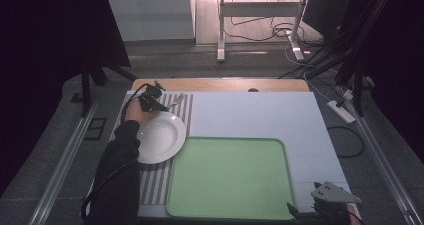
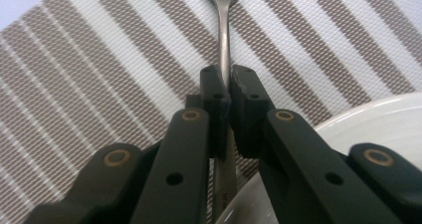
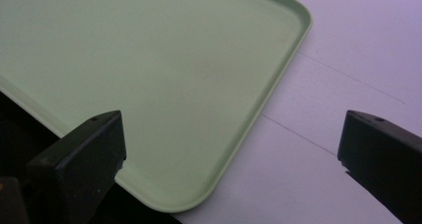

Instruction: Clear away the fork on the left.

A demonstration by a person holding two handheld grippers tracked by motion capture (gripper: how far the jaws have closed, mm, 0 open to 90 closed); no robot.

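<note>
Pinching the slim metal fork handle [image 2: 225, 59], the left gripper [image 2: 230, 92] has its fingers pressed onto it above the brown-and-white striped woven placemat [image 2: 99, 84], beside the round white ceramic plate [image 2: 378, 119]. The right gripper [image 3: 231, 149] has fingers spread wide over the pale green plastic tray [image 3: 149, 59] corner at the desk's near edge.

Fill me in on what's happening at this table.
A person works with a gripper in each hand. The left gripper is shut on the handle of a metal utensil that lies on the striped placemat, right beside the white plate. The right gripper hangs open at the near right corner of the empty green tray, holding nothing.
</note>
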